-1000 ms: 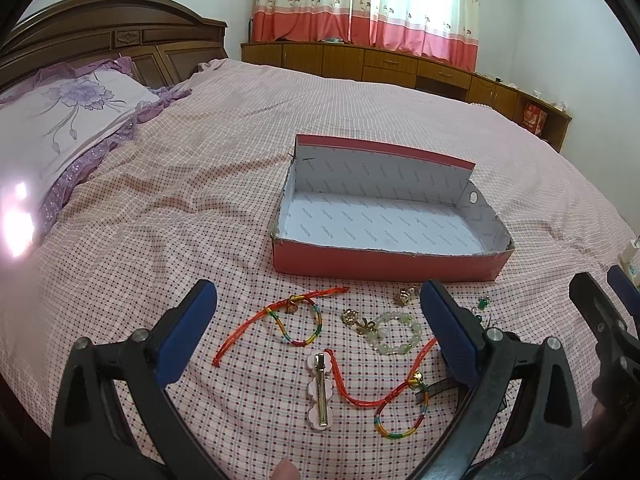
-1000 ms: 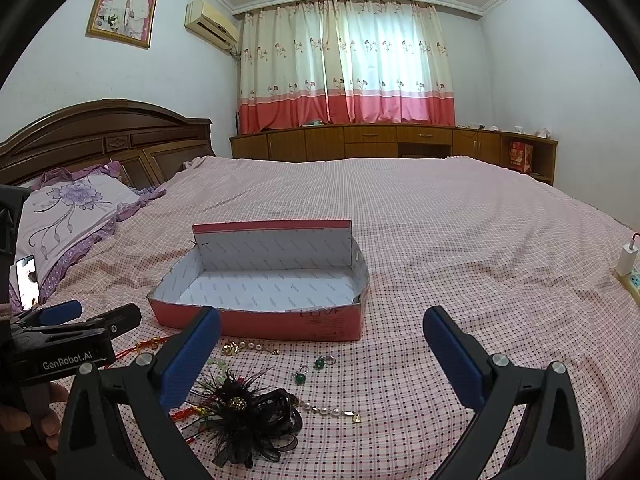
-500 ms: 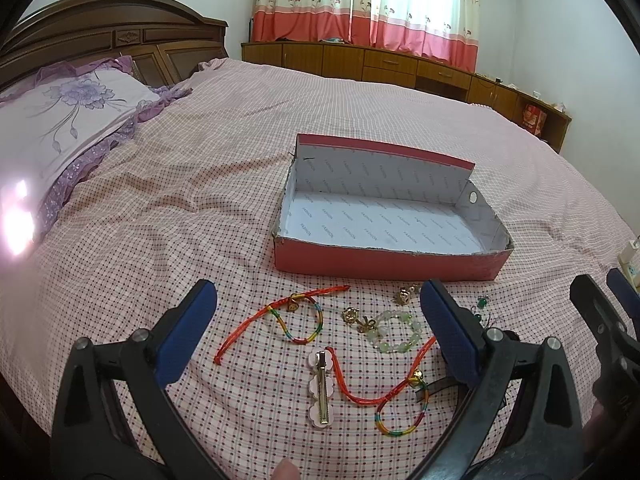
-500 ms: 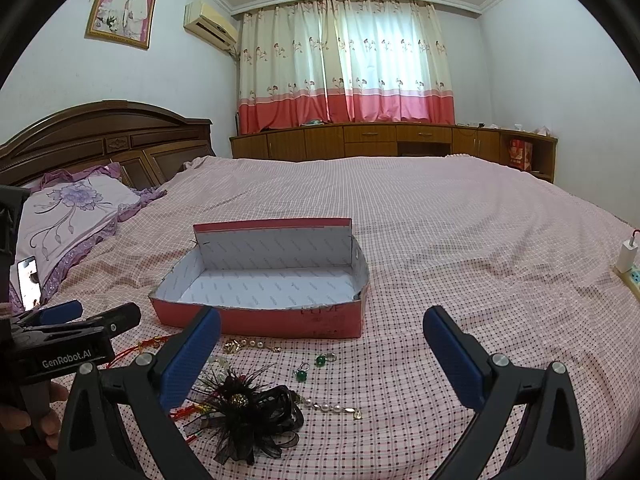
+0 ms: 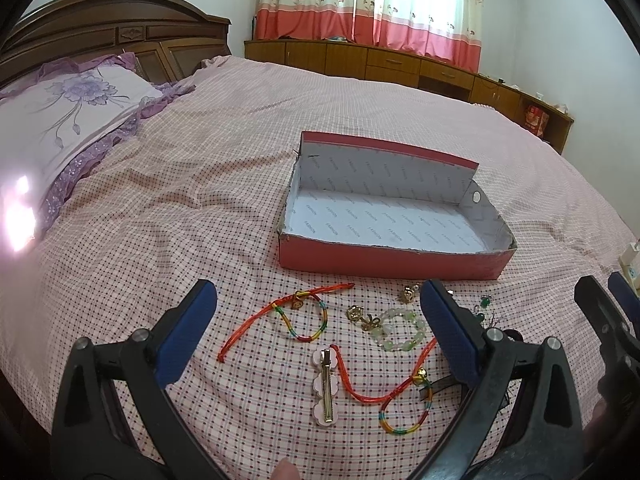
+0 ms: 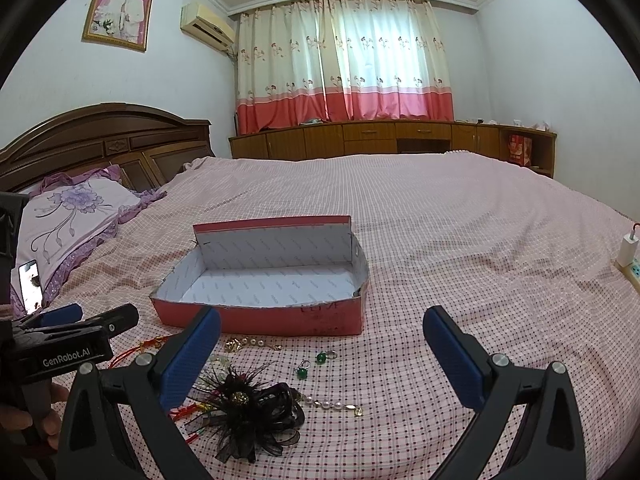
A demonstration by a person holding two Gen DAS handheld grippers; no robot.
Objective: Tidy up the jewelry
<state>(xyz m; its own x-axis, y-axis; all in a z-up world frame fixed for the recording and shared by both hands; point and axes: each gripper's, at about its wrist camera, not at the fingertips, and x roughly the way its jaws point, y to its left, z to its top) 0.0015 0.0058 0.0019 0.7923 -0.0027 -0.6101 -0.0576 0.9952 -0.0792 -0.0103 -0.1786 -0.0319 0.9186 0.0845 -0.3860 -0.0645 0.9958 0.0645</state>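
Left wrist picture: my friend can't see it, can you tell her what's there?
An open left gripper hovers over bracelets and a hair clip lying on a pink checked bedspread. Behind them sits an empty red box.

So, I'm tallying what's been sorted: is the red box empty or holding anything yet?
Empty. The red box shows only its bare white printed floor in both views; the jewelry lies on the bedspread in front.

The left gripper (image 5: pixel 316 320) hung wide apart above 2 rainbow bracelets (image 5: pixel 306 316), just before the red box (image 5: pixel 384 258).
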